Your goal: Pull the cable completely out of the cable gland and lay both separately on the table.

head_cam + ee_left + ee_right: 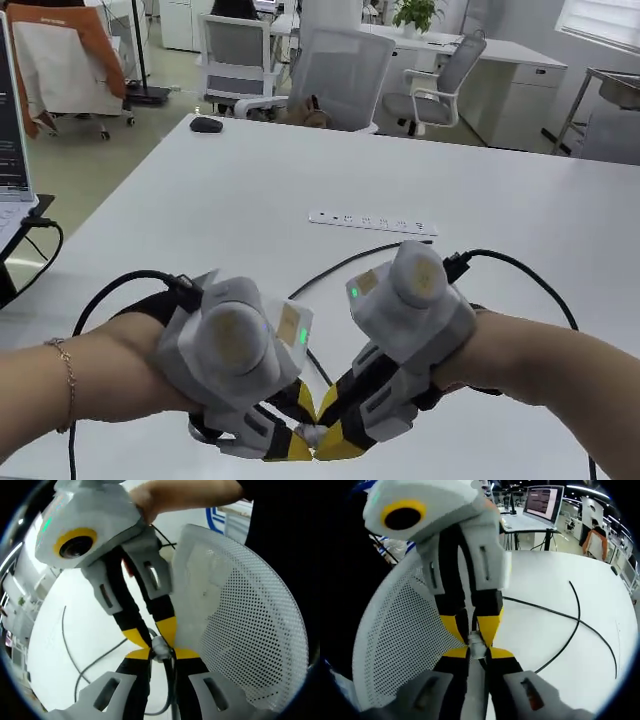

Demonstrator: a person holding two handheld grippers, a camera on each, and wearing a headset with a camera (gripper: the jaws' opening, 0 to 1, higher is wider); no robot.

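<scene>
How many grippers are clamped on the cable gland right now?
2, none hidden. The left gripper is shut on the cable gland from one end. The right gripper is shut on it from the opposite end, with the yellow tips nearly touching.

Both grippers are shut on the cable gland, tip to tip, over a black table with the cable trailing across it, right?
No: the head view shows a white table. Otherwise right: left gripper and right gripper shut on the cable gland, cable trailing across the table.
</scene>
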